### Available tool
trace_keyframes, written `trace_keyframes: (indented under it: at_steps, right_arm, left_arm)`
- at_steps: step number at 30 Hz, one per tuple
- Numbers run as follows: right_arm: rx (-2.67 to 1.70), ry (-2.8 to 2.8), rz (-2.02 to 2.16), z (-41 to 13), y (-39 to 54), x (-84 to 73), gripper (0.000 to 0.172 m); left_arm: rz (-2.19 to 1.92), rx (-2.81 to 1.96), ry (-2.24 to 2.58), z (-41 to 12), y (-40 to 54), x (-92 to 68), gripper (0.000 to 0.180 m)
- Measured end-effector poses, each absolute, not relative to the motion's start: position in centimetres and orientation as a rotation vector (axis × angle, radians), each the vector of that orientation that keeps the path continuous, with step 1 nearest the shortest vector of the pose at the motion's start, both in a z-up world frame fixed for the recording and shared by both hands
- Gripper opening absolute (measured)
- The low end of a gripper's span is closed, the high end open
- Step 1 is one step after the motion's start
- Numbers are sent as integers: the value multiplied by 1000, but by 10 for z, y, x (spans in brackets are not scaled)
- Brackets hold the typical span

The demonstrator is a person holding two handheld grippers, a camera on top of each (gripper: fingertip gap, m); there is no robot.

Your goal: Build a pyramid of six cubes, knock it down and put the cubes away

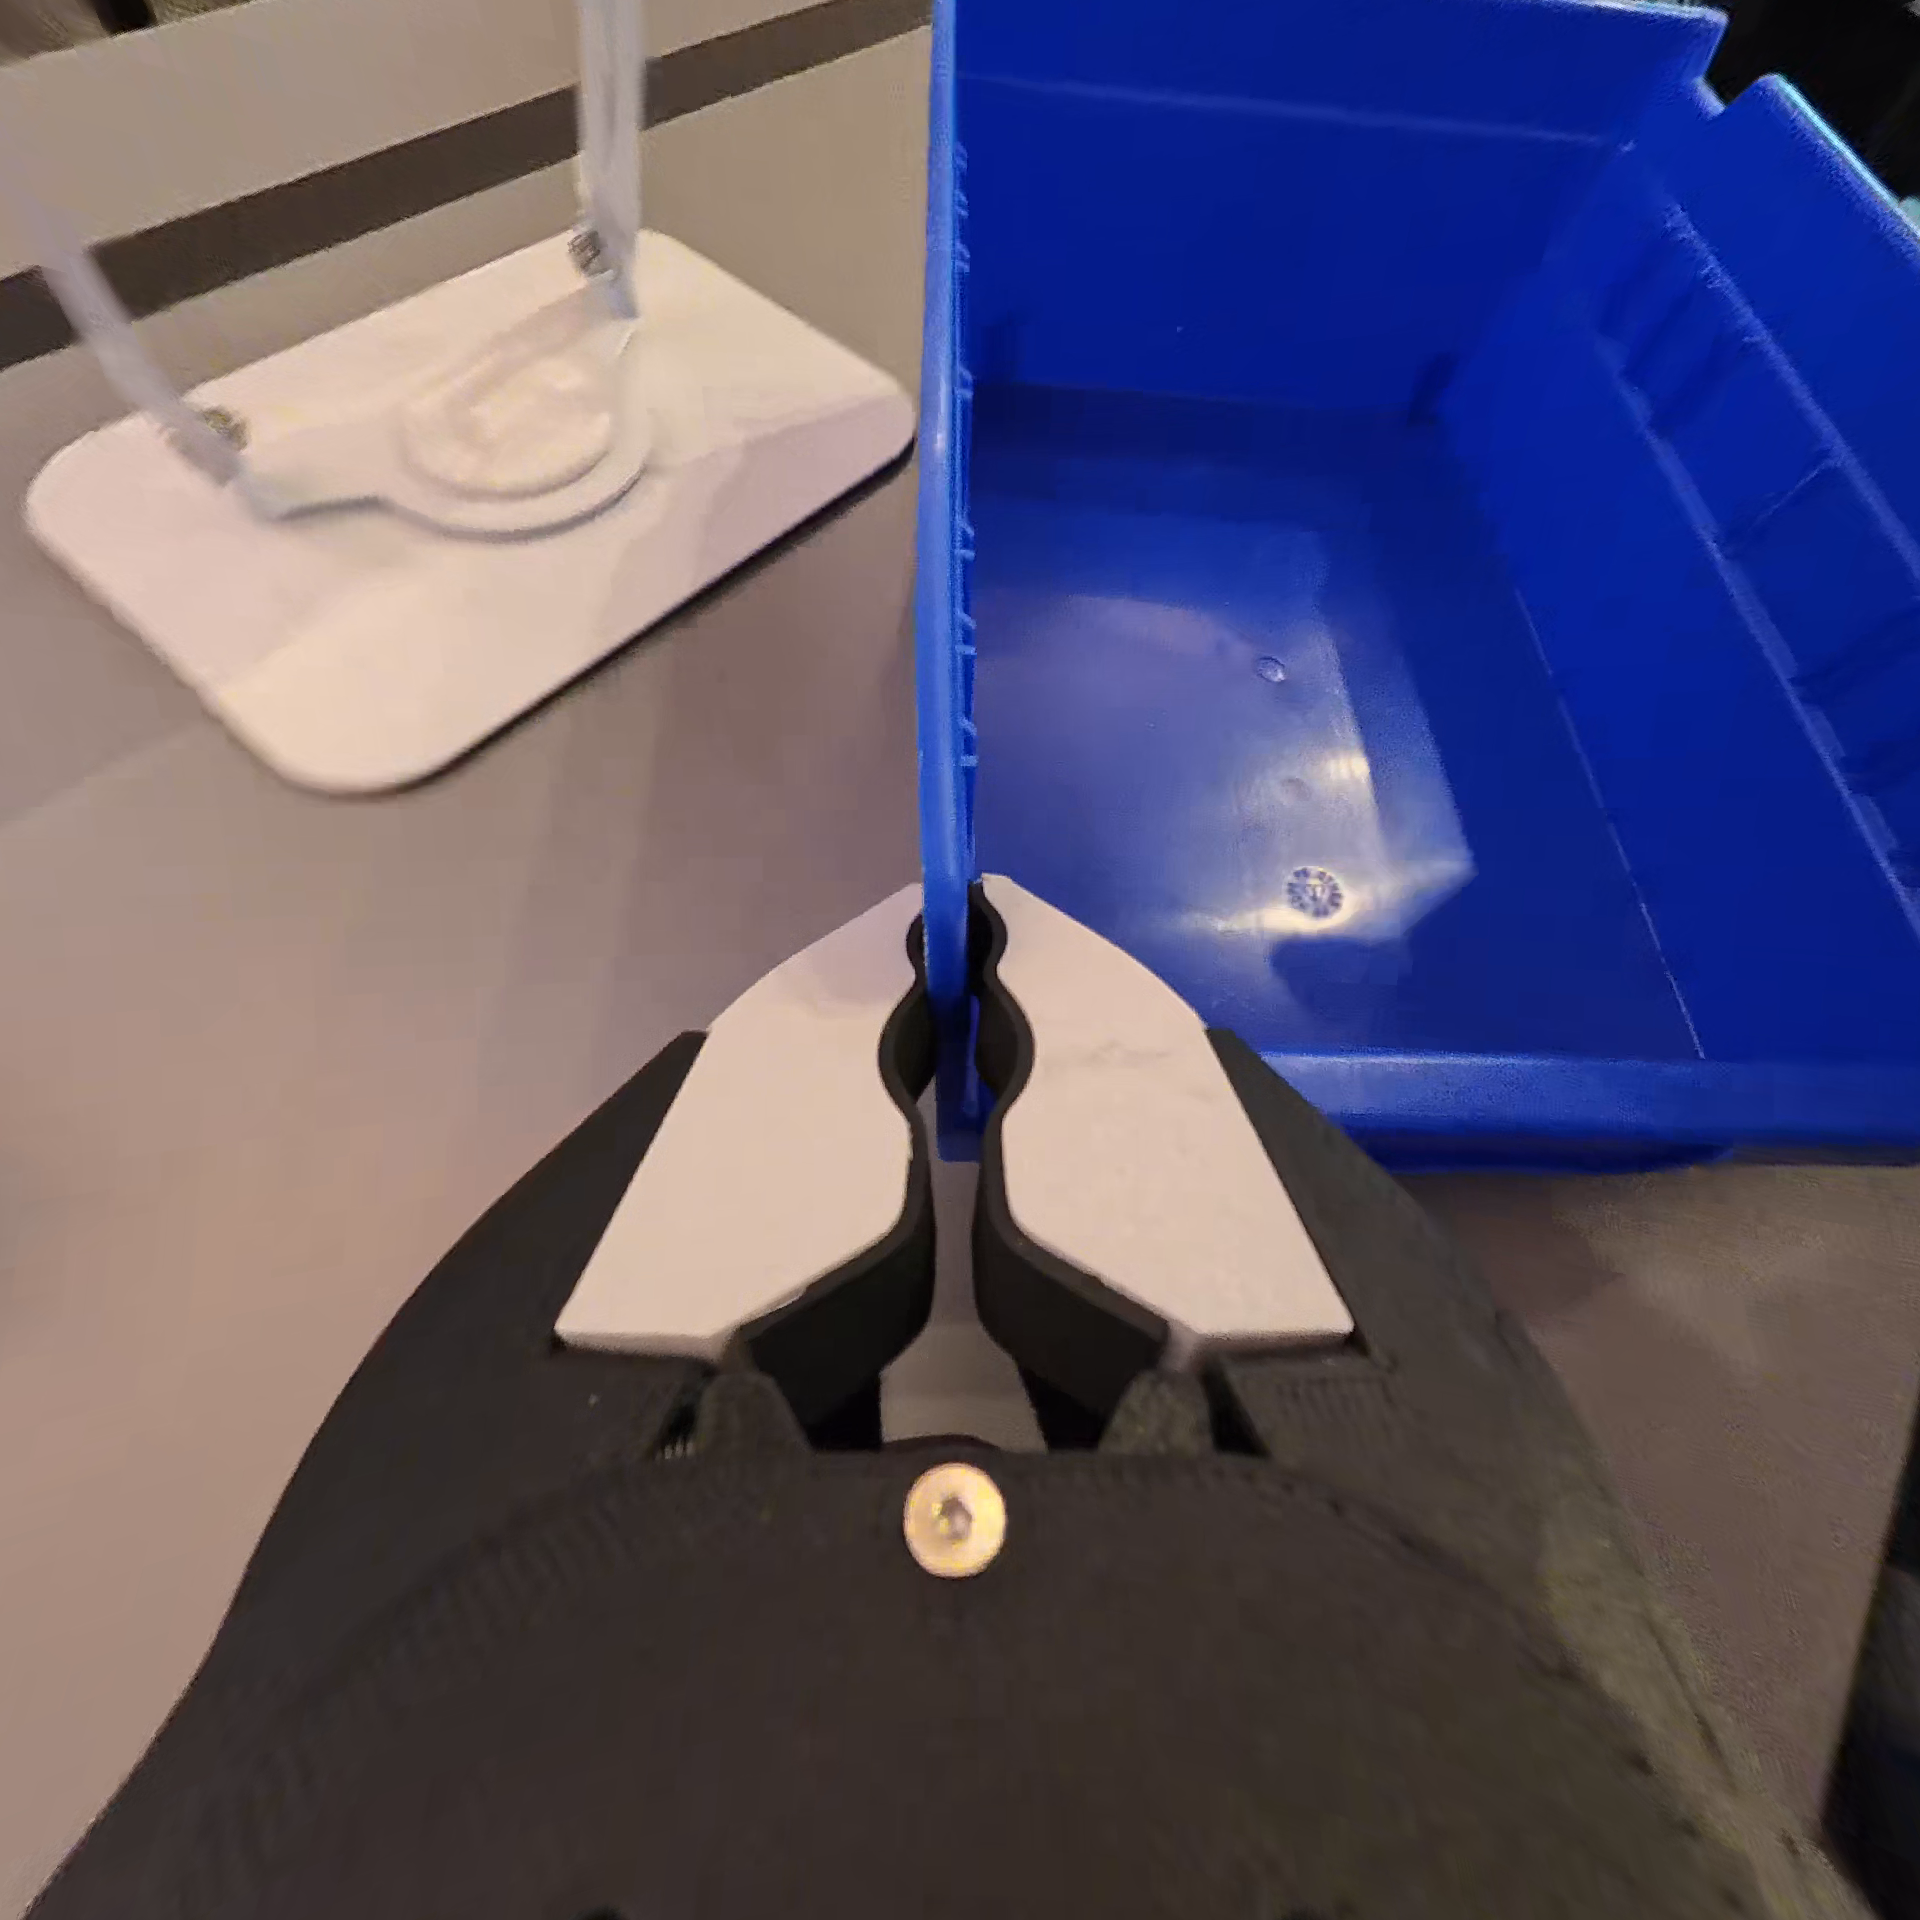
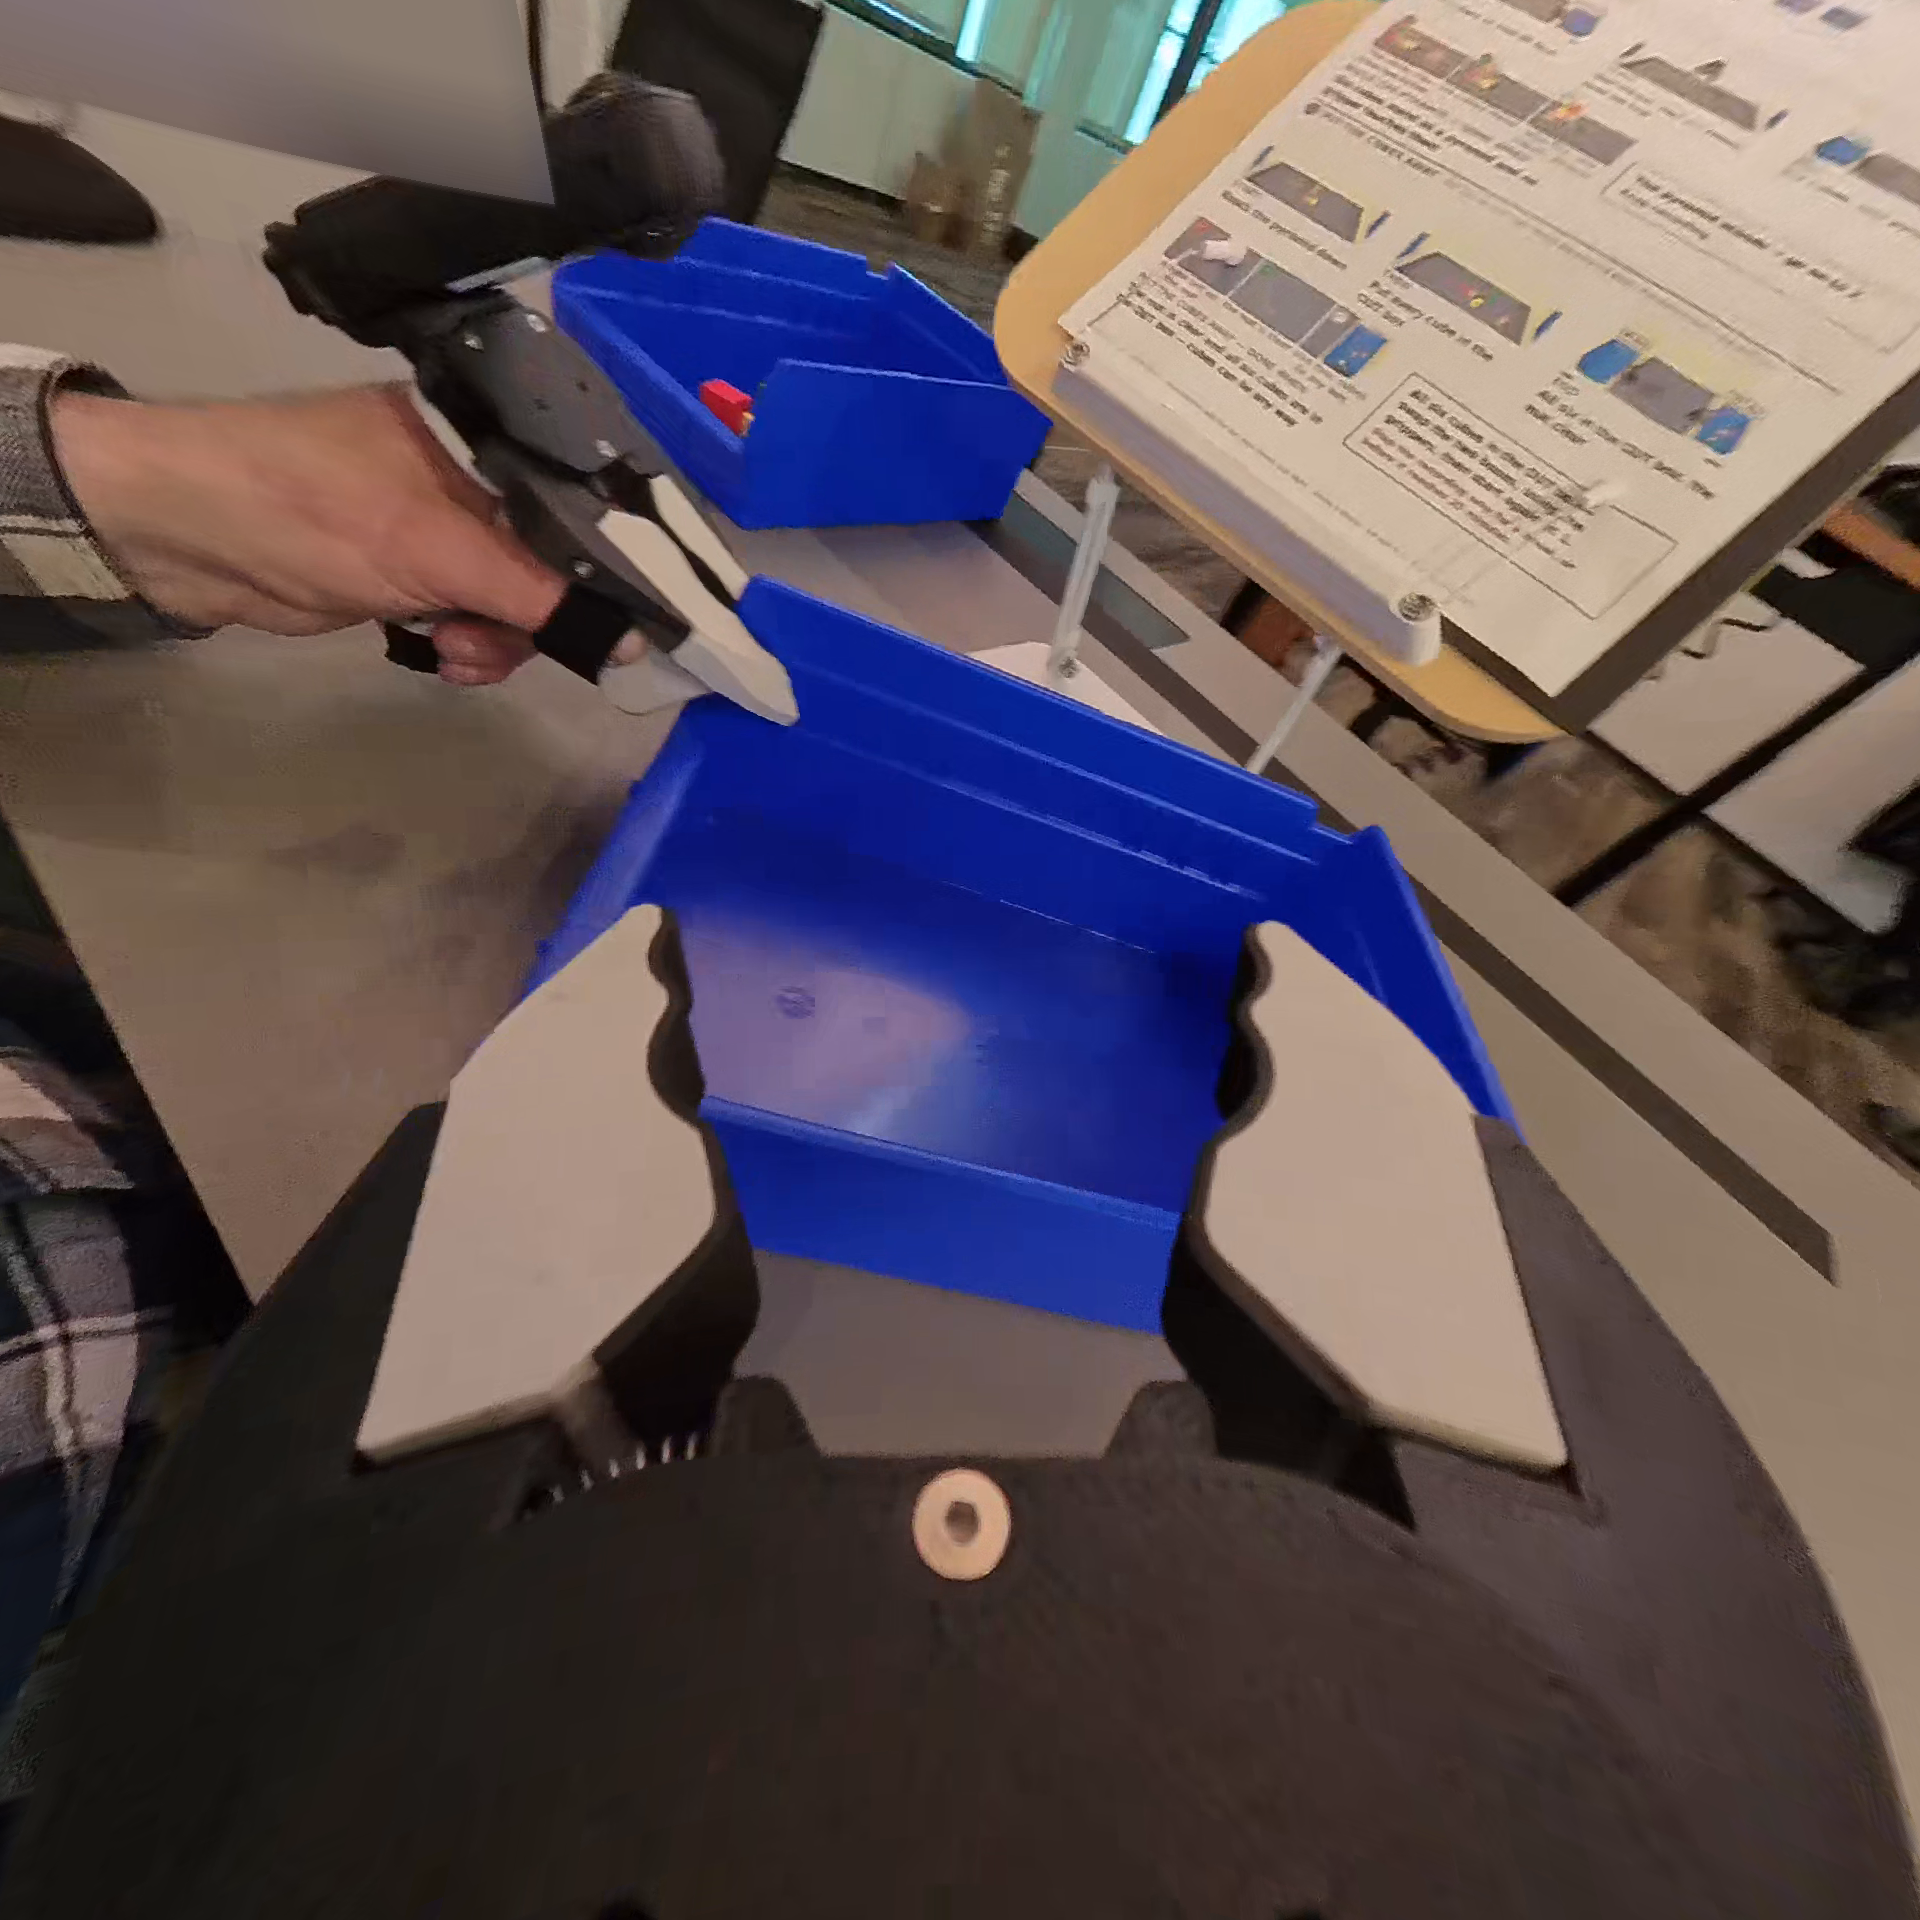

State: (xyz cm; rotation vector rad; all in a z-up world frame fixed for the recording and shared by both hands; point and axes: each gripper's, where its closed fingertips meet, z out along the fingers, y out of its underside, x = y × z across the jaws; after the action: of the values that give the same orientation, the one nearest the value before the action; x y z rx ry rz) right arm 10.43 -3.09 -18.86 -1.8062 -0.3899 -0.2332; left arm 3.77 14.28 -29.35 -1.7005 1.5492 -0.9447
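Observation:
An empty blue bin [image 1: 1195, 260] fills the right of the left wrist view. My left gripper [image 1: 951, 904] is shut on its left side wall, one pad on each face of the wall near the front corner. The right wrist view shows the same bin [image 2: 1039, 831] and the left gripper [image 2: 764, 701] clamped on its far left corner, held by a hand. My right gripper [image 2: 956, 925] is wide open and empty, hovering over the bin's near end with nothing between the pads. A second blue bin [image 2: 883, 457] stands farther back with a red cube [image 2: 725, 398] in it.
A white stand base [image 1: 416, 582] with clear legs sits on the grey table left of the bin. An instruction sheet on a tilted board [image 2: 1455, 312] stands at the right. The table's right edge [image 2: 1558, 1039] runs beside the bin. A plaid sleeve [image 2: 62, 1247] shows at the left.

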Motion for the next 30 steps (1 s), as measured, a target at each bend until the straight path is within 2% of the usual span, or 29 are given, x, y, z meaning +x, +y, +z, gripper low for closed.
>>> trace_keyframes:
  at_steps: [3, 6, 10, 16, 23, 27, 30]
  right_arm:
    - [-1837, -315, -344, -211, -35, 109, 113]
    - [-1927, -236, -385, -242, -38, 126, 115]
    - [-2034, -158, -492, -267, -43, 173, 103]
    - [-2102, -61, -515, -265, -53, 229, 93]
    - [-2164, 73, -514, -255, -67, 317, 70]
    - [-2201, 87, -499, -257, -68, 360, 66]
    - [-2204, 144, -414, -254, -68, 377, 72]
  left_arm:
    - [-917, -1657, 1594, -293, 132, 83, 2]
    - [-914, -1631, 1615, -293, 124, 119, 2]
    - [-919, -1621, 1625, -293, 116, 150, 2]
    - [-894, -1586, 1610, -292, 105, 181, 5]
    - [-1059, -1618, 1646, -301, 67, 221, 14]
    - [-1119, -1581, 1705, -299, 43, 242, 20]
    - [-1185, -1566, 1756, -297, 27, 251, 24]
